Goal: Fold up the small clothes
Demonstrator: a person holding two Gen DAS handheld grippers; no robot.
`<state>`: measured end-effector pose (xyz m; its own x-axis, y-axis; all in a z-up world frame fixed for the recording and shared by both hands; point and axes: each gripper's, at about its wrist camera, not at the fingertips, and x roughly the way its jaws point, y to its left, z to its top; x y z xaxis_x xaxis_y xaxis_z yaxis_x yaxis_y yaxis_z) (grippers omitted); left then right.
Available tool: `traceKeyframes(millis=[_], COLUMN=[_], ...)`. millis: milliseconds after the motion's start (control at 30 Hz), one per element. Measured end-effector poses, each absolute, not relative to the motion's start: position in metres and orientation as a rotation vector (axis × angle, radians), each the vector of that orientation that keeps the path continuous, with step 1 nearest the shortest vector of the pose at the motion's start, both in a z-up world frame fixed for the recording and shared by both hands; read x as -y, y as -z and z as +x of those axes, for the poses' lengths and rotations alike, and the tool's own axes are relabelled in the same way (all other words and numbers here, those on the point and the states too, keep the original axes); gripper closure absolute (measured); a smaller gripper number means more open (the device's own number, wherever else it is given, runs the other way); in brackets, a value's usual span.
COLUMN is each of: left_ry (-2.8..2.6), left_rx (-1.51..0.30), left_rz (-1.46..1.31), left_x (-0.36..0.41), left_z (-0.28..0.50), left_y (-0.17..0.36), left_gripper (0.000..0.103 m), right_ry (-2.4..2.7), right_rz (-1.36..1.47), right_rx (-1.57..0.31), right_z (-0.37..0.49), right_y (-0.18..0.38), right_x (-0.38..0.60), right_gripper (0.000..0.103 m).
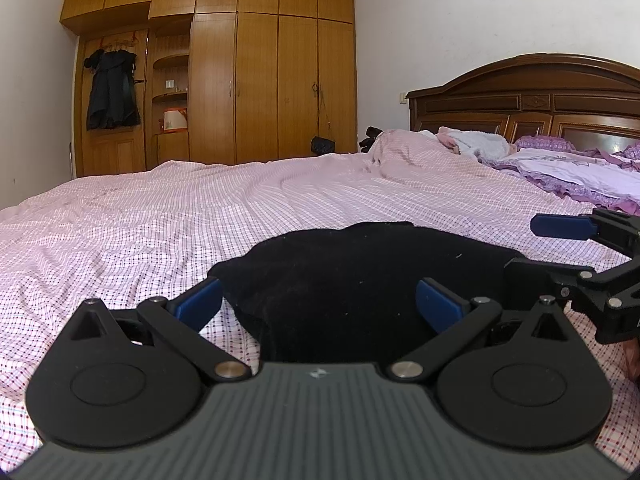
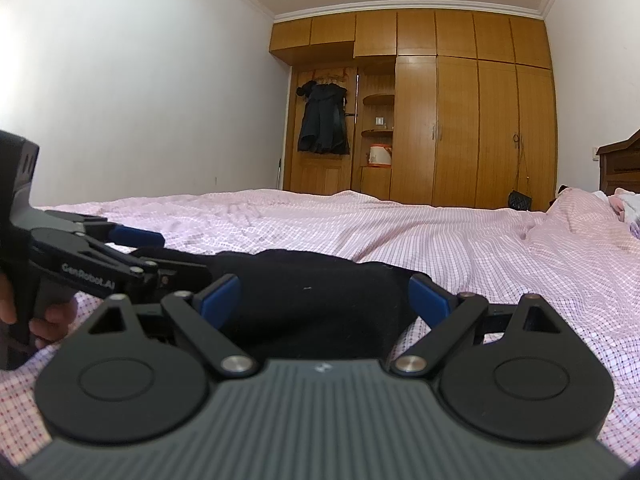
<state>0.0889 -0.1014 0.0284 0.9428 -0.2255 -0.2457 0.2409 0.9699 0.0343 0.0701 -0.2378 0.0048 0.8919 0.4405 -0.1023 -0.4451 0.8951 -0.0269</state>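
Black garment (image 1: 352, 280) flat on the bed (image 1: 160, 216), long axis left to right.
Both my hand-held grippers, left (image 1: 320, 300) and right (image 2: 324, 300), gape unclenched at its near edge, equally close.

Wooden wardrobe (image 1: 256, 88), carved headboard (image 1: 532, 100)

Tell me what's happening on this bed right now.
A person holds a hand-held gripper in each hand over a small black garment lying on the pink checked bedsheet. The left hand-held gripper and the right hand-held gripper both stand open, side by side at its near edge. Neither has gripped it yet.
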Motion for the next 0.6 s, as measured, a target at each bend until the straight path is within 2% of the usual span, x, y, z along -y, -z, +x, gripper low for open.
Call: traceKeyframes(millis=[600], left_ry=[0.238], left_rx=[-0.250], left_rz=[0.061], left_x=[0.1002], left_z=[0.0902], left_y=[-0.0257], left_gripper=[0.000], right_ry=[-0.461], right_rz=[-0.077], right_rx=[-0.101], right_z=[0.0695], right_y=[-0.0045], right_x=[0.2340], right_gripper=[0.010])
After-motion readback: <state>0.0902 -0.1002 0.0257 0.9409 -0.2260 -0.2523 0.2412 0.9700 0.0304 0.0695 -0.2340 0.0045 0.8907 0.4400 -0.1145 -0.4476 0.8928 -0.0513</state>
